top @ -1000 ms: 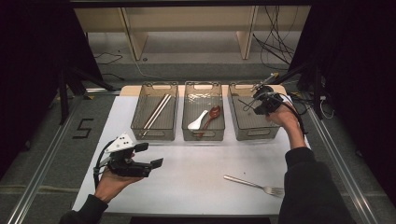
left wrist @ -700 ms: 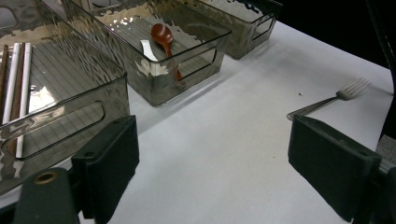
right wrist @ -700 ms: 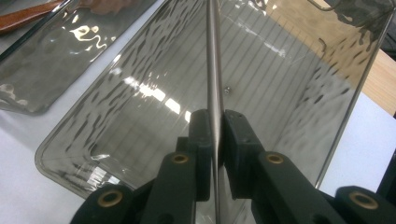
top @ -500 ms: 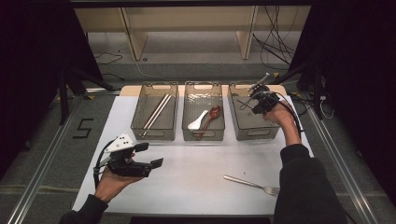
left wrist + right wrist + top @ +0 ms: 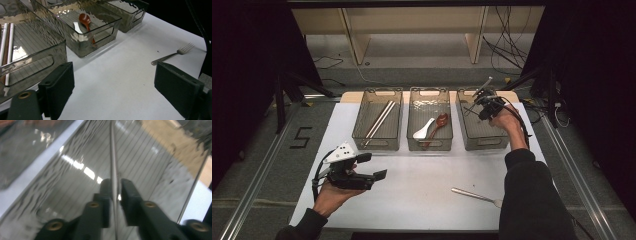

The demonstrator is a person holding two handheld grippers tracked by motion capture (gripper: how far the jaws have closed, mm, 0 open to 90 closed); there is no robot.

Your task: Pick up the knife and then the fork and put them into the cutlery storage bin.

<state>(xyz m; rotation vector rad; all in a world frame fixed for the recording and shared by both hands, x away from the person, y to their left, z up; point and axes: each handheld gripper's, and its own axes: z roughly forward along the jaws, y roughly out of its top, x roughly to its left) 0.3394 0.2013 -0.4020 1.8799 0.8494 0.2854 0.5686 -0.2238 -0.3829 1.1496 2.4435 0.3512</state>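
Left gripper [image 5: 371, 166] low over the near left of the table [image 5: 422, 195], jaws wide apart, holding nothing. Fork [image 5: 477, 196] flat on the near right. Right gripper [image 5: 115, 195] over the far right bin [image 5: 476, 136], jaws just opening, a thin metal utensil [image 5: 113, 157] between them, pads barely clear.

The high view looked down from six o'clock over the counter [image 5: 422, 200]; the left claw's camera sat close, sharing the fork [image 5: 477, 196] [image 5: 172, 55].
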